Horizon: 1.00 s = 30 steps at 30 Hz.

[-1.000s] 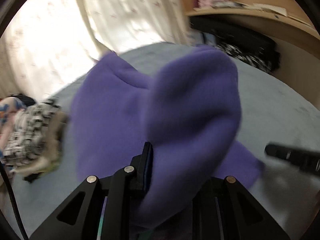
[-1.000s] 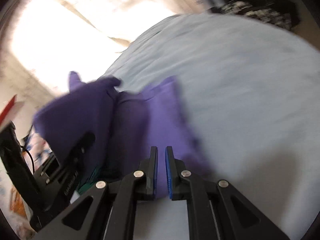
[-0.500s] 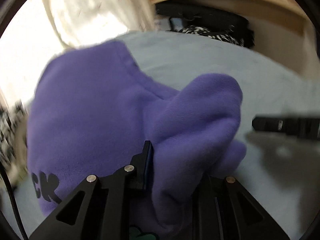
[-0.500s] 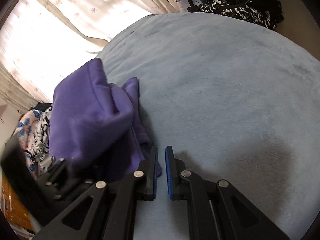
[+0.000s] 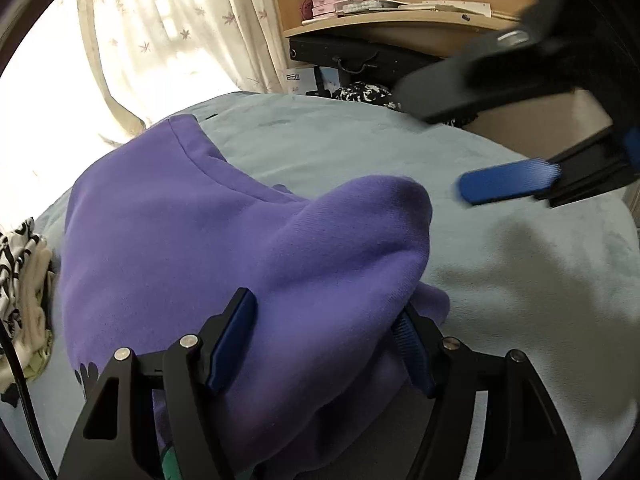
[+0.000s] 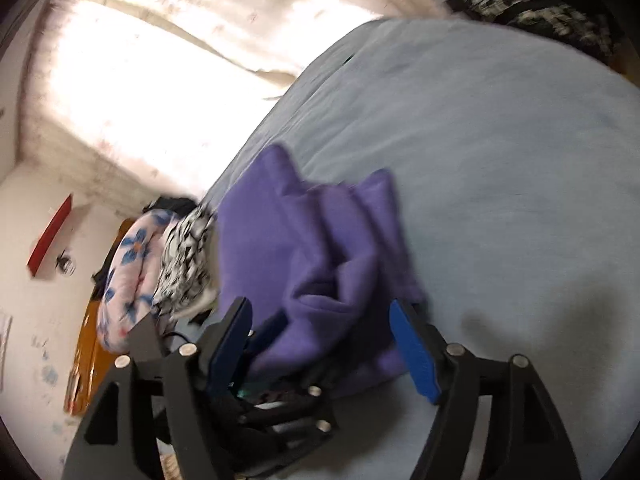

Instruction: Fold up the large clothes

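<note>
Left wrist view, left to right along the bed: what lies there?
Black-and-white patterned clothes → purple sweatshirt → bare blue-grey bed cover, with the right tongs hanging above it.

Purple sweatshirt (image 6: 304, 248) bunched on a pale blue bed cover (image 6: 500, 152), seen over the right gripper (image 6: 324, 344).

The right gripper's jaws are opening, blue pads apart, and the sweatshirt's folds lie between and beyond them, towards 12 o'clock. At 6 to 7 o'clock the left gripper (image 6: 256, 412) shows as a black frame at the sweatshirt's near edge. At 9 o'clock are a black-and-white patterned garment (image 6: 186, 256) and a blue-flowered cloth (image 6: 128, 276). A bright curtain (image 6: 160, 60) fills 11 o'clock.
</note>
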Available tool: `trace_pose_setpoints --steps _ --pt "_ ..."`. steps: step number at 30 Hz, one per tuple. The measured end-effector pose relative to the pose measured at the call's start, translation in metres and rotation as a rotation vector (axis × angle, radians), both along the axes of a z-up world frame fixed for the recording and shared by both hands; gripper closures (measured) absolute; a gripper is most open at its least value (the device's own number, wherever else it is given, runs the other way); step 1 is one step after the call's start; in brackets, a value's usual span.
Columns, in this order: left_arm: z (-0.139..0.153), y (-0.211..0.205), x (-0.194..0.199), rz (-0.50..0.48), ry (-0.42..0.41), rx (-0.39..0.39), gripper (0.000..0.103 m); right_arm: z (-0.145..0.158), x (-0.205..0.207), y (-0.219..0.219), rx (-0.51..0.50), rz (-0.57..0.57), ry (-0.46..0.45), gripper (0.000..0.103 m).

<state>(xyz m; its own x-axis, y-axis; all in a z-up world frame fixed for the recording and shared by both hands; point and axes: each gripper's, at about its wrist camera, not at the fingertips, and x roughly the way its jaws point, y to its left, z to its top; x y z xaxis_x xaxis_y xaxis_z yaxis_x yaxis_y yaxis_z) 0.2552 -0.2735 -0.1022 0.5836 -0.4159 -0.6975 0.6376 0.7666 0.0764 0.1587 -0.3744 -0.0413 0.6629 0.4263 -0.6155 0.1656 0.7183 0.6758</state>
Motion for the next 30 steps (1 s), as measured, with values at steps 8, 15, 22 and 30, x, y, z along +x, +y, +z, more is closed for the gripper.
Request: trace_pose_setpoints --steps 8,15,22,30 --pt "0.019 0.021 -0.002 -0.027 0.084 -0.042 0.037 -0.028 0.053 0.029 -0.047 0.115 0.158 0.049" --pt "0.069 0.097 0.009 0.039 0.174 -0.198 0.036 -0.027 0.052 0.036 -0.176 0.152 0.157 0.08" --pt "0.041 0.165 0.084 0.44 0.307 -0.21 0.047 -0.011 0.036 0.043 -0.292 0.129 0.104 0.083" --pt "0.049 0.135 0.098 0.389 0.263 -0.211 0.047 -0.004 -0.015 0.034 -0.383 0.024 0.052 0.085"
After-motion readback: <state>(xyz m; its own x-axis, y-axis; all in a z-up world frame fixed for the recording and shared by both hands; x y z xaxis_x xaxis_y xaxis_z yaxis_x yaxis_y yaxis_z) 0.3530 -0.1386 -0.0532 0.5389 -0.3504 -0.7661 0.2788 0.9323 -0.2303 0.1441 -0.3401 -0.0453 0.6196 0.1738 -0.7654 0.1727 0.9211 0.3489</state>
